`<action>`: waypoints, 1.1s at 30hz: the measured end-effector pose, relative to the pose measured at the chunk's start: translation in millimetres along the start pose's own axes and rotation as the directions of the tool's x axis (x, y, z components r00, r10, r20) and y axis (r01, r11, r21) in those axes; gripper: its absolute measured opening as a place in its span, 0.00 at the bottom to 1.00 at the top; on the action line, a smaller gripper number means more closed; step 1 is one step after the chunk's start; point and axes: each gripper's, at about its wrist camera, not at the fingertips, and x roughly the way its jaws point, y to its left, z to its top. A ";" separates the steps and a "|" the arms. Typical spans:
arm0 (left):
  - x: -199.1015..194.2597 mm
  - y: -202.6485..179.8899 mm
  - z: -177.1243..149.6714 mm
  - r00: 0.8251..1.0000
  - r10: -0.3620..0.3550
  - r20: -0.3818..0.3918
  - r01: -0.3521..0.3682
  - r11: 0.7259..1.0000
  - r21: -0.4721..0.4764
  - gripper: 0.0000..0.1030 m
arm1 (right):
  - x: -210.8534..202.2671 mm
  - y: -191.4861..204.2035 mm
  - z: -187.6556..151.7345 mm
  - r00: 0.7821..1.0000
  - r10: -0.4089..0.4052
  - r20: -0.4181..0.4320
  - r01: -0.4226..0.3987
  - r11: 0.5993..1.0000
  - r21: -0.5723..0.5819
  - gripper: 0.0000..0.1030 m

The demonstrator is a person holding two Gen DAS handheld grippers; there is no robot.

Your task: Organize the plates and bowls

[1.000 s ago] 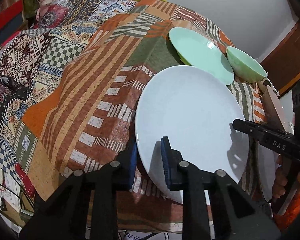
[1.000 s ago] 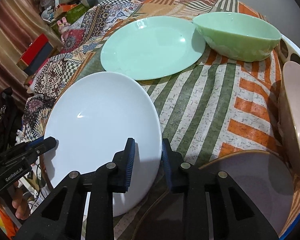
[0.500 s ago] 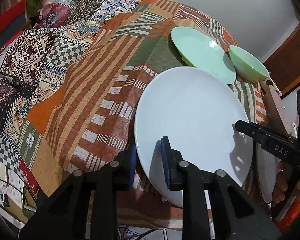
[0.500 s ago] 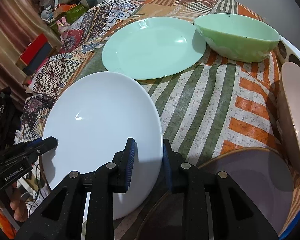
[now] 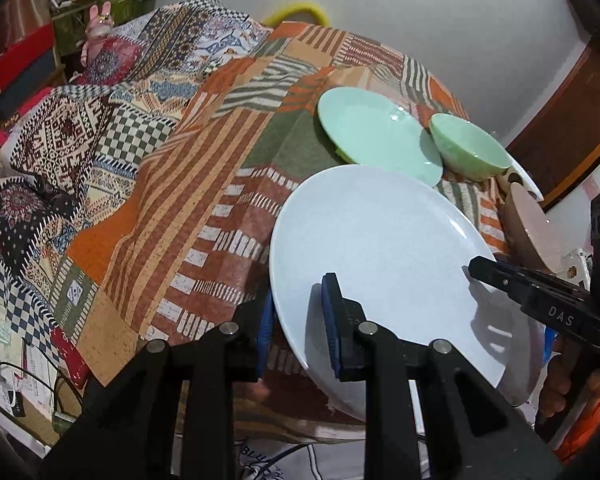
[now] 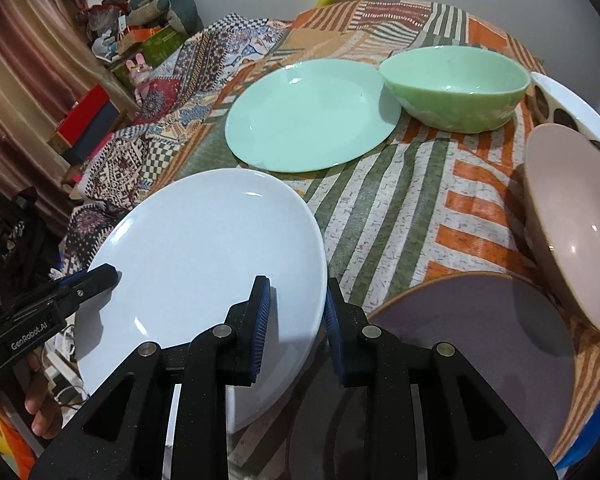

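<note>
White plate [image 5: 384, 268]: round, plain, glossy, shallow rim, no chips visible. It is tilted, raised off the patchwork tablecloth [image 5: 188, 184] at the near edge of the table. Left gripper [image 5: 296, 320] straddles the plate's left rim, one blue pad under, one on top; jaws pinch the rim. Right gripper [image 6: 296, 312] straddles the opposite rim the same way, one pad on the upper face, the other below the edge; jaws appear to pinch it, though contact of the lower pad is not fully visible.

Beyond the white plate: a mint green plate [image 6: 312, 116] flat on the cloth, and just right of it a green bowl [image 6: 454, 88], the two touching or nearly so. Right side: a pink bowl [image 6: 576, 220] tilted on its side, and behind it a white dish with dark spots [image 6: 572, 108]. A grey-purple plate [image 6: 472, 344] lies under the right gripper, beside the white plate's rim. Cluttered boxes [image 6: 84, 124] stand off the table, far left.
</note>
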 end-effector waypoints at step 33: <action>-45.2 -105.2 -13.0 0.997 -0.070 0.036 0.063 0.983 0.175 0.22 | -95.9 -50.0 -44.6 0.984 -0.016 0.180 -0.002 0.995 0.098 0.24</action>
